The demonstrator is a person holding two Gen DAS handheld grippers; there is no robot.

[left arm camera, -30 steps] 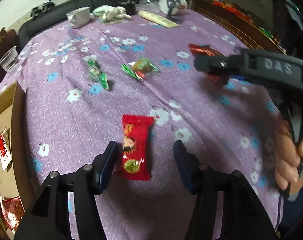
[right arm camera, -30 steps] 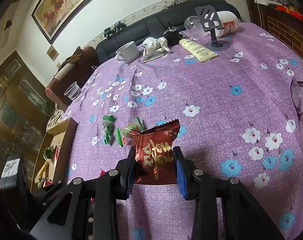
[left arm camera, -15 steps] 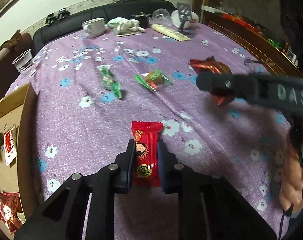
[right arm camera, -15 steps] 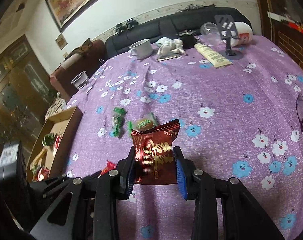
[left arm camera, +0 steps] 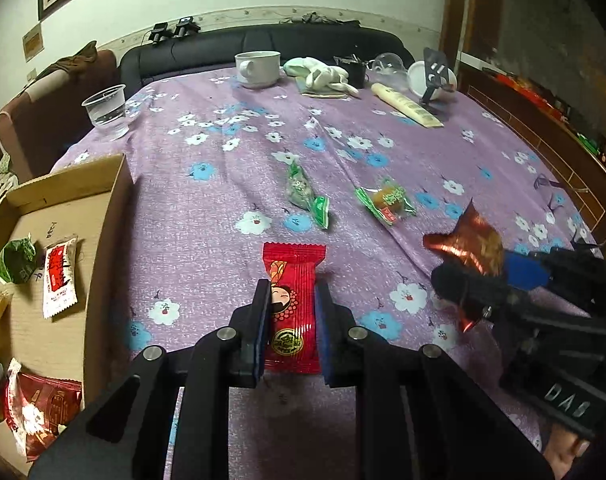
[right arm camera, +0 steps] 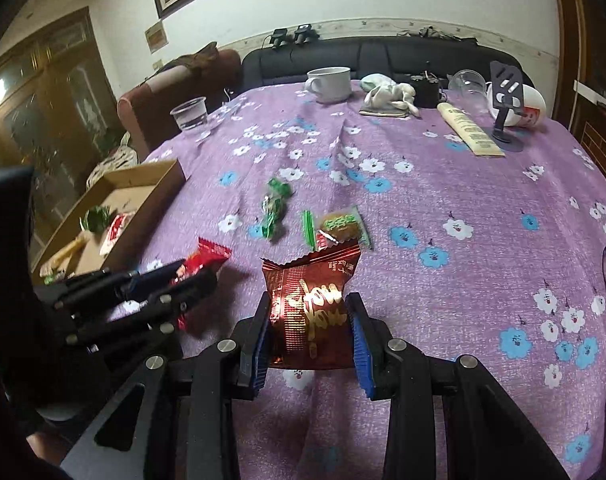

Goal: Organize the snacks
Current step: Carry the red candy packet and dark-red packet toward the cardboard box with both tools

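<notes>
- Since a second ago, the left gripper (left arm camera: pixel 291 316) has clamped onto the red packet (left arm camera: pixel 292 304).
- The right gripper (right arm camera: pixel 309 320) clamps the foil packet (right arm camera: pixel 311 304).
- Cardboard box (left arm camera: pixel 103 216), frame left, already holds several snacks.
- Two green sweets (left arm camera: pixel 307 196) wait mid-frame.

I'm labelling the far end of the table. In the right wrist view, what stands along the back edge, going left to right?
Clear plastic cup → white mug → soft toy → phone stand.
</notes>
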